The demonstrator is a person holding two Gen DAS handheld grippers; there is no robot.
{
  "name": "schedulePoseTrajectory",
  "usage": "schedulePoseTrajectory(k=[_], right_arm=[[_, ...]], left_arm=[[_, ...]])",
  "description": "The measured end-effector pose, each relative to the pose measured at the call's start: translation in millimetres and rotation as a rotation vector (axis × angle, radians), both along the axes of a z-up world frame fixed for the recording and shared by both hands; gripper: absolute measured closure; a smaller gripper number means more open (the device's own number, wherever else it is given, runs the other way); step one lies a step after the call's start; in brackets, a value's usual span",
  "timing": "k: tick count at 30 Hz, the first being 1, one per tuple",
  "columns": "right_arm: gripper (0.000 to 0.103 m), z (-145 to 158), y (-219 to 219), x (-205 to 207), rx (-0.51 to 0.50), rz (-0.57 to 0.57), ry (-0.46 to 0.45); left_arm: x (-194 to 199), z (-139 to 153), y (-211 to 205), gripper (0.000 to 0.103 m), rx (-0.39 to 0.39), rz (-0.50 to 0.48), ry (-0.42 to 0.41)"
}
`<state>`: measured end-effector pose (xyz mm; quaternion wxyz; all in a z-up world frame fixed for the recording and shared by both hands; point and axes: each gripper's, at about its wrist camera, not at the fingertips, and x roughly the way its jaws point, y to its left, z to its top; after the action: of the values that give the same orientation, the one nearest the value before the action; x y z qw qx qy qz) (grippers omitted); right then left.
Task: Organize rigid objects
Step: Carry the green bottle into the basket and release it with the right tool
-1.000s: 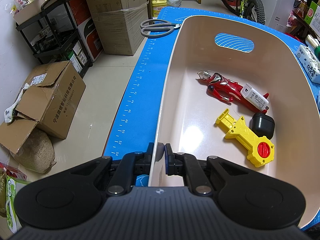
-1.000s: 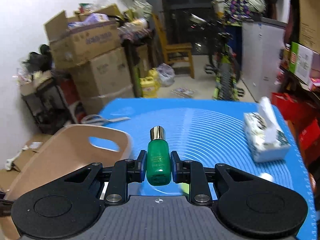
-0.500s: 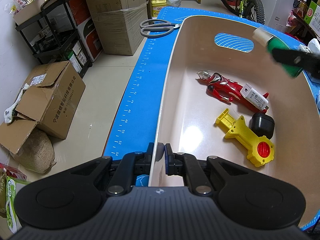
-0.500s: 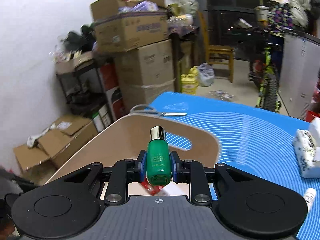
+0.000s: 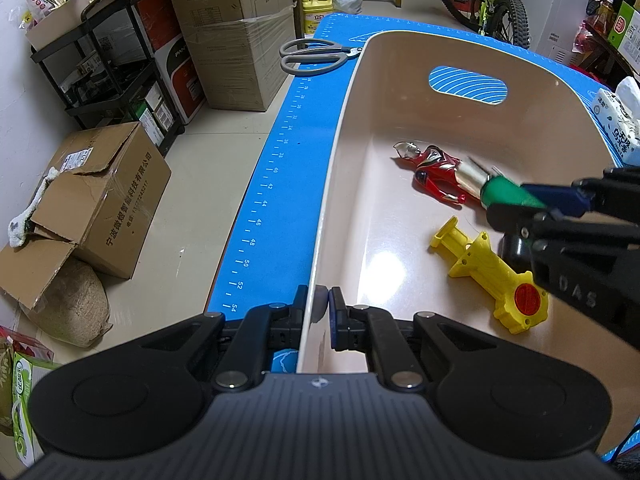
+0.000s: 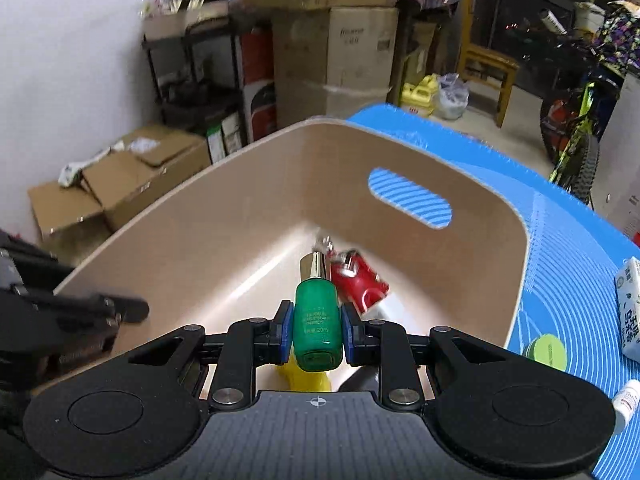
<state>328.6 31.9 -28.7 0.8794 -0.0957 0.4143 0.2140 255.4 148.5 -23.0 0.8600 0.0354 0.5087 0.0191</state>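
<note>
A beige tub (image 5: 400, 80) stands on the blue mat (image 5: 280, 184). My left gripper (image 5: 322, 305) is shut on the tub's near wall, with the rim pinched between its pads. My right gripper (image 6: 316, 328) is shut on a green bottle (image 6: 318, 320) with a metallic cap. It holds the bottle inside the tub, above the floor. In the left wrist view the green bottle (image 5: 508, 192) comes in from the right over a red figure (image 5: 436, 174). A yellow toy (image 5: 492, 276) and a black case (image 5: 514, 246) lie below it.
Grey scissors (image 5: 312, 54) lie on the mat beyond the tub's far left corner. A tissue pack (image 6: 630, 312), a round green lid (image 6: 546, 352) and a small white tube (image 6: 626, 400) sit on the mat right of the tub. Cardboard boxes and a shelf rack stand on the floor to the left.
My right gripper has carried the green bottle leftward from over the mat to over the tub, then down inside it, rolling as it went. The left gripper has kept still on the rim.
</note>
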Motion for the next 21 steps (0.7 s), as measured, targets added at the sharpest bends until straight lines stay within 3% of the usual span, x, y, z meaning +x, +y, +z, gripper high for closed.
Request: schedulePoseTrajectory(k=[4,8,14,21], right_arm=[[0.069,-4,-2,0,-0.014,0.004,0.018],[0.049,2,-11,-2,0.029,0.000,0.018],[0.030,16,-31,-3,0.095,-0.034,-0.023],[0.019,38,-78,-7,0.142,-0.141,-0.122]], left_arm=[[0,0,-1,0.091,0.000,0.000,0.001],[0,0,-1,0.091,0.000,0.000,0.000],[1,0,-1,0.091,0.000,0.000,0.001],[1,0,-1,0.091,0.000,0.001,0.001]])
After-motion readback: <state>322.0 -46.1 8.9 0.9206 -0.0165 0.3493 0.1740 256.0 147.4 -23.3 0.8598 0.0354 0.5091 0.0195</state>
